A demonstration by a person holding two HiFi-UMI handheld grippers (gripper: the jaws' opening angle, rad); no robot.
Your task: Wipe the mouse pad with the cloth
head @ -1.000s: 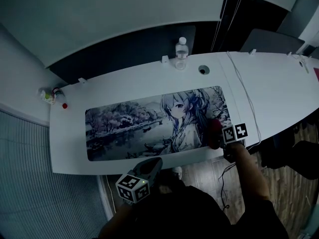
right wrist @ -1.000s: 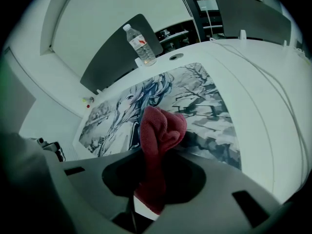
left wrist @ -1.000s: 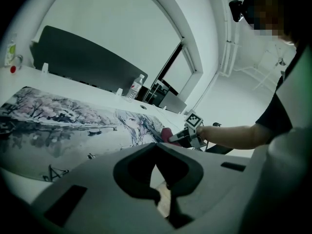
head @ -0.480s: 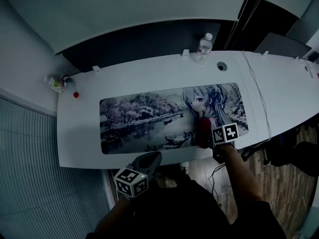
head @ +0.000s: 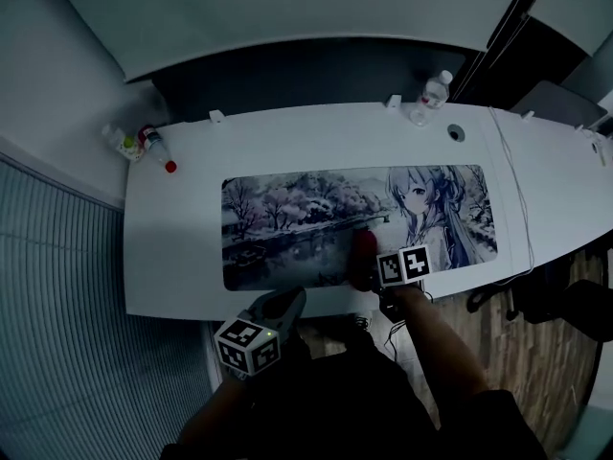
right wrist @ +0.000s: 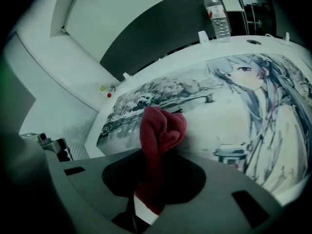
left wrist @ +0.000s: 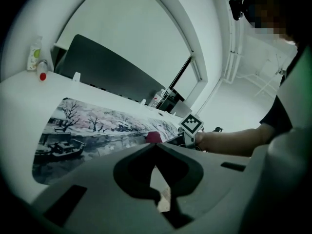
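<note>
Leftward slides the right gripper (head: 372, 264) compared with a second ago: off the girl's figure at the pad's right end and onto the lake scene near the middle, hugging the near edge. Its jaws are clamped on the red cloth (right wrist: 158, 130), which bunches up in a folded wad just ahead of the tips and presses on the mouse pad (right wrist: 229, 121). Looks like mid-stroke to me, with plenty of pad to this gripper's left and a wide band ahead of it toward the far edge yet to cover. To do it well, I'd say keep the wad low and flat, hold steady downward pressure, run clean to the left end, then step forward and overlap the next pass. A bunched cloth touches only a narrow strip, so lanes should sit close together. The left gripper (left wrist: 155, 147) is closed on nothing, back off the counter (head: 192, 190) near the body. If the pad creeps, it could come forward and pin a corner.
</note>
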